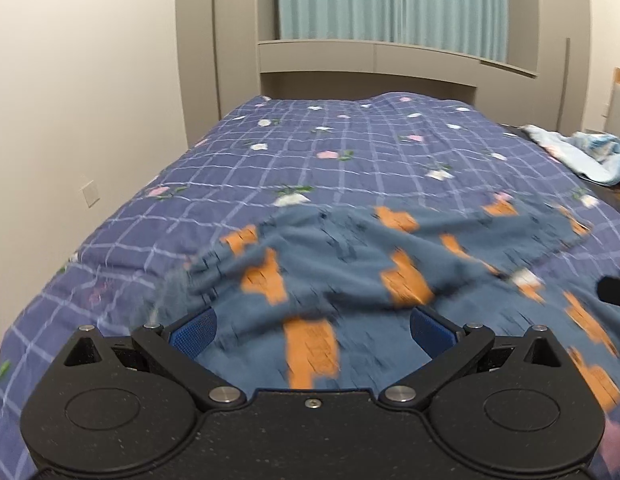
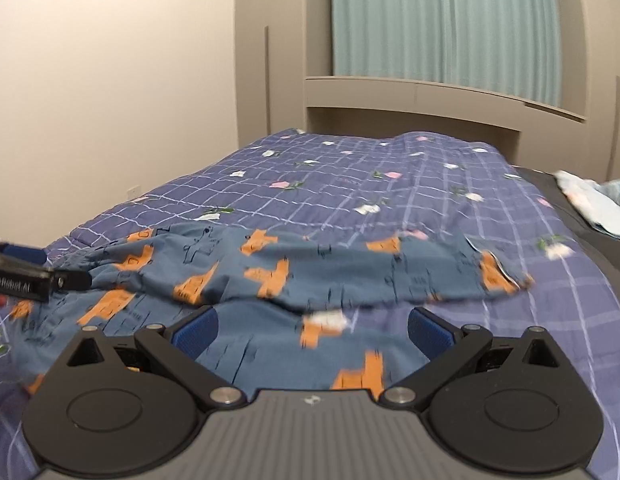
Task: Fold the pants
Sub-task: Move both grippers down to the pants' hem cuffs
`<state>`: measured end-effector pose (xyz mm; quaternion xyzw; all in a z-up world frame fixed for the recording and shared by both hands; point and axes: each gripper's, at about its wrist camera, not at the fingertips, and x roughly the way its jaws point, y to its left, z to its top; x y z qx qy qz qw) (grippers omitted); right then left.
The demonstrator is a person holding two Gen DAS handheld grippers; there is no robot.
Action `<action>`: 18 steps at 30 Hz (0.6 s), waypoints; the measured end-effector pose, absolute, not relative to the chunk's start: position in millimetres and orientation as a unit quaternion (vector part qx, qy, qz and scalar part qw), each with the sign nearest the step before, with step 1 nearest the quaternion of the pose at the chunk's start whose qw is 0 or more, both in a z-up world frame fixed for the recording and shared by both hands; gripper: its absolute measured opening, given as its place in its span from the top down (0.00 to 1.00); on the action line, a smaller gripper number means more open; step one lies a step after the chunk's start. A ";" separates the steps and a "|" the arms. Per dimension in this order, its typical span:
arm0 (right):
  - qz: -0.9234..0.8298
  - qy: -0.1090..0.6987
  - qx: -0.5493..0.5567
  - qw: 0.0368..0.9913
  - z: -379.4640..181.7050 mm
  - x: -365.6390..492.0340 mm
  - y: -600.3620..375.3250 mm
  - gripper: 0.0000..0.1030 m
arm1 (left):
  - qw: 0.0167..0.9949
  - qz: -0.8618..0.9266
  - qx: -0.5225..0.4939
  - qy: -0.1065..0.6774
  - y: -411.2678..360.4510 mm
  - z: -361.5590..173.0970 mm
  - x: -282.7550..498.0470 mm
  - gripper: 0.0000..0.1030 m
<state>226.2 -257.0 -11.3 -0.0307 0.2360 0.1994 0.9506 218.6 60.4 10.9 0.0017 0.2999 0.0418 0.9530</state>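
Observation:
Blue pants (image 1: 350,264) with orange patches lie rumpled across the near part of a bed; motion blur smears them. The same pants (image 2: 293,272) stretch left to right in the right wrist view, their right end (image 2: 506,276) resting on the quilt. My left gripper (image 1: 312,330) is open just above the cloth, blue pads wide apart, nothing between them. My right gripper (image 2: 312,330) is open too, over the near edge of the pants. In the right wrist view the left gripper (image 2: 37,276) shows at the far left beside the cloth.
A purple checked quilt (image 1: 310,148) with small flowers covers the bed. A light blue bundle of cloth (image 1: 586,152) lies at the bed's far right. A beige headboard shelf (image 1: 370,60) and teal curtain (image 1: 390,0) stand behind; a white wall (image 1: 89,100) runs along the left.

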 end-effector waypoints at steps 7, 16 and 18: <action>0.238 0.267 0.039 0.933 -26.2 301.1 -266.0 0.00 | 0.949 0.062 0.034 0.306 97.6 21.0 295.2 0.00; 0.316 0.304 -0.075 0.895 -18.3 387.3 -240.6 0.00 | 0.938 0.018 0.125 0.323 125.7 1.1 372.1 0.00; 0.340 0.315 -0.102 0.880 -15.5 414.2 -229.7 0.00 | 0.934 -0.002 0.127 0.335 134.4 -6.6 387.5 0.00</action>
